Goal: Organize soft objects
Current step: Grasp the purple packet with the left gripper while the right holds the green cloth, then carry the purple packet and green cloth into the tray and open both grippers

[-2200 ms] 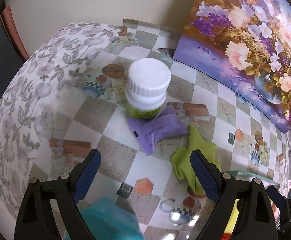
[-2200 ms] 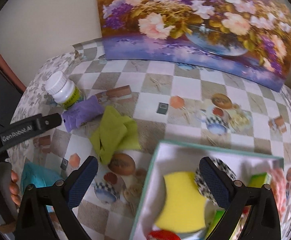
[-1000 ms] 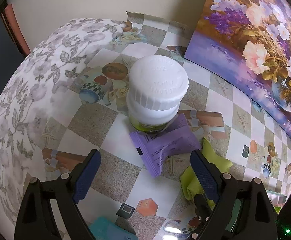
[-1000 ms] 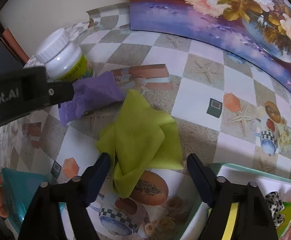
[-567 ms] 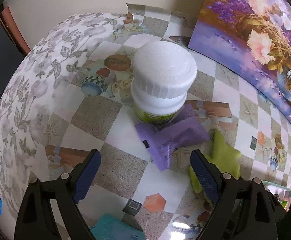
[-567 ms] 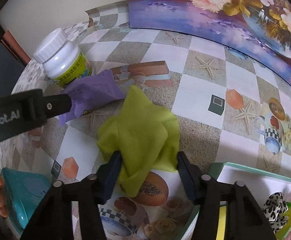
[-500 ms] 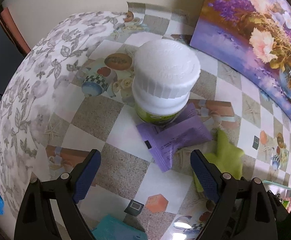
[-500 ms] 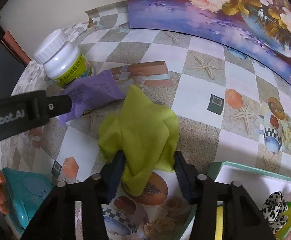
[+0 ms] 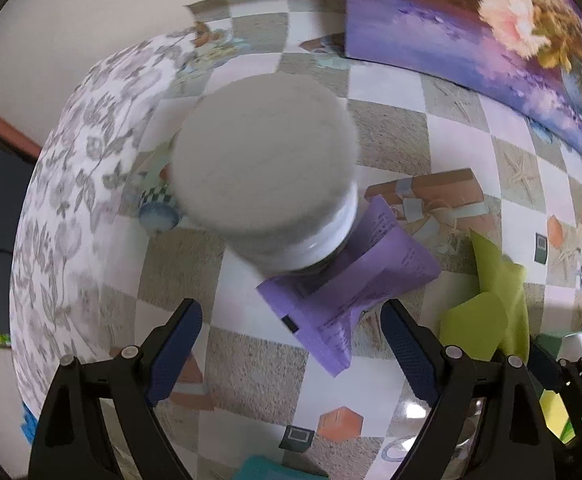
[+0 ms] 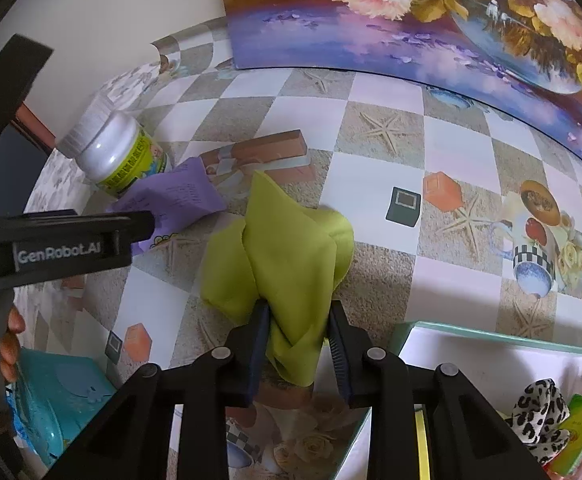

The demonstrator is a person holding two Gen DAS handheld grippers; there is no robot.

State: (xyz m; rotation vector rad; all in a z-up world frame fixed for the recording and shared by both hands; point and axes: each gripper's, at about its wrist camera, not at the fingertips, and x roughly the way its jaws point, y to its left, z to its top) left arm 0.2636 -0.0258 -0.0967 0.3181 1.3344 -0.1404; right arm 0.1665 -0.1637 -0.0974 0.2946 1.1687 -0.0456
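A crumpled yellow-green cloth (image 10: 287,256) lies on the checked tablecloth. My right gripper (image 10: 297,320) is closing on its near fold, and both pads press into the fabric. The same cloth (image 9: 491,304) shows at the right of the left wrist view. My left gripper (image 9: 291,320) hangs open, pointing down over a purple soft packet (image 9: 351,280), with nothing between its fingers. The packet leans against a white-capped bottle (image 9: 263,168) that looms blurred just ahead. In the right wrist view the packet (image 10: 175,200) lies left of the cloth, partly hidden behind the left gripper's arm (image 10: 63,246).
A teal-rimmed box (image 10: 491,338) at the lower right holds a leopard-print scrunchie (image 10: 539,404) and other soft items. A teal wipes pack (image 10: 59,396) lies at the lower left beside a person's fingers (image 10: 11,340). A flower painting (image 10: 431,12) leans along the back.
The right jaws have closed from wide apart onto the green cloth. The left gripper has come closer to the bottle and rolled, so the bottle looks larger; its jaws stay wide.
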